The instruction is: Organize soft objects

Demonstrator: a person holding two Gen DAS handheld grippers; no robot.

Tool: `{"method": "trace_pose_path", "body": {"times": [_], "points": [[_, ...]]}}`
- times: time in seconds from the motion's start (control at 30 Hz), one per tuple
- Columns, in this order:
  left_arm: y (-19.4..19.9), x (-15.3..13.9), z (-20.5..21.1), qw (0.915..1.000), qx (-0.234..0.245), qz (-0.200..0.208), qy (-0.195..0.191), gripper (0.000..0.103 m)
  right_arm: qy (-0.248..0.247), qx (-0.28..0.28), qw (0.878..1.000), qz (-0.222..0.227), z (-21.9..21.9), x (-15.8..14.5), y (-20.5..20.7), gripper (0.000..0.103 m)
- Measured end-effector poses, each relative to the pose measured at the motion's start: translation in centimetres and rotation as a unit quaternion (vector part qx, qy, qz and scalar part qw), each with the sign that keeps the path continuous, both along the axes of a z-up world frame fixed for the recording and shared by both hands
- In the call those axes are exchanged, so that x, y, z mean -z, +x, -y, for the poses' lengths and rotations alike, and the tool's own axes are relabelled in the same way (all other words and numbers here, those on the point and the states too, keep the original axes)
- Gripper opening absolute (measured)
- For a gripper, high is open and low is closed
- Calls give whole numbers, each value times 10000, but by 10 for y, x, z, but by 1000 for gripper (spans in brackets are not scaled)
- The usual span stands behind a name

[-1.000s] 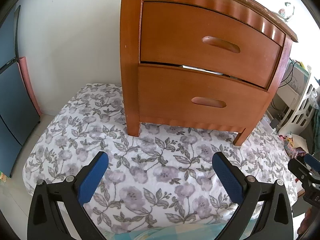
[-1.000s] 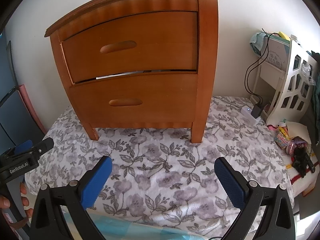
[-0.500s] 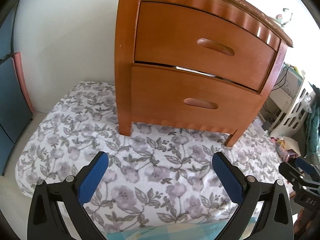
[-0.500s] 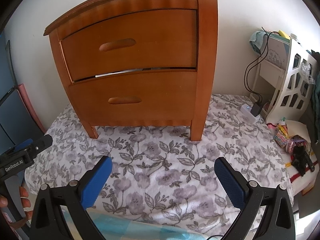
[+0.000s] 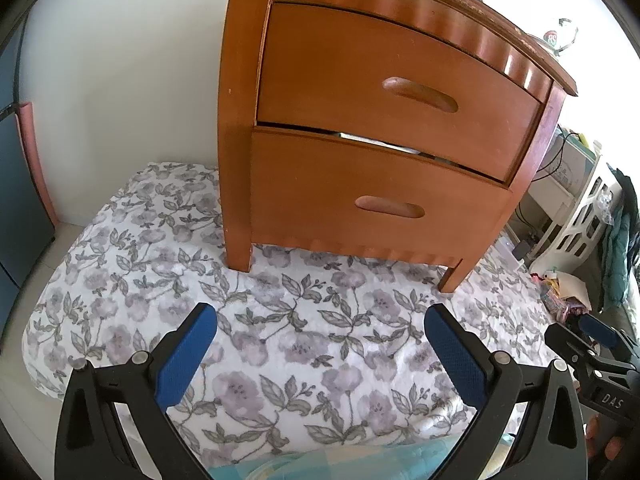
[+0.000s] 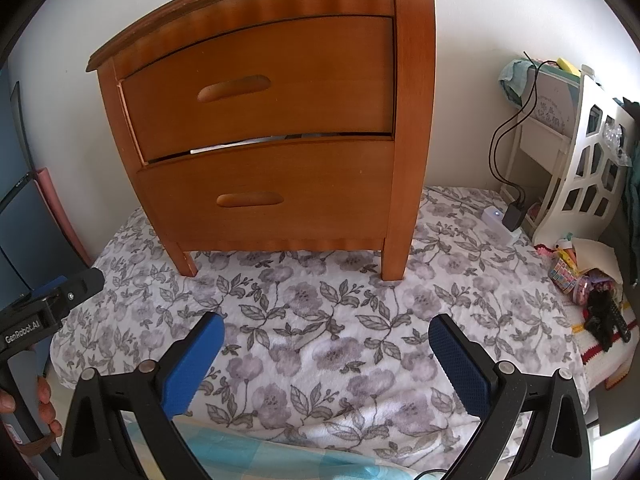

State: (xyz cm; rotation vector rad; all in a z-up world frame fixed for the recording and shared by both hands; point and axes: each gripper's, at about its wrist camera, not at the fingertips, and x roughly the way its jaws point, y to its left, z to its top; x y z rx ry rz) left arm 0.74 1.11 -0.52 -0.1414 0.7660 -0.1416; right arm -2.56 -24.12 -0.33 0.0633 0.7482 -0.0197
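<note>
Both the left tongs [image 5: 320,344] and the right tongs [image 6: 326,350] are shown spread wide and empty above a flowered blanket [image 5: 280,340] laid flat on the floor. A wooden nightstand [image 6: 272,120] is seen standing on the blanket's far part, its lower drawer [image 6: 272,196] left slightly ajar. A light blue checked cloth [image 6: 260,458] is visible just beneath the tongs at the near edge.
</note>
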Motion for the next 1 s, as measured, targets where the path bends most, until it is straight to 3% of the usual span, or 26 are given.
{"method": "trace_pose_path", "body": {"times": [0.3,0.43,0.53,0.73,0.9,1.0], "points": [[7,2,5,9996,191,-135,143,103,25,21,9999,-113,1,5,3,103],[33,-11,15,9974,430,-226,527,103,4,42,9998,-173,6,6,5,103],[63,-30,32,9911,611,-29,1181,103,11,85,9998,-197,11,6,6,103],[131,-36,83,9619,1472,-154,2298,103,64,161,9993,-331,21,16,10,103],[164,-30,98,9540,1609,-312,2510,103,130,197,9986,-464,30,25,18,103],[168,-27,96,9613,1497,-424,2275,103,120,24,9989,-450,30,23,32,103]]}}
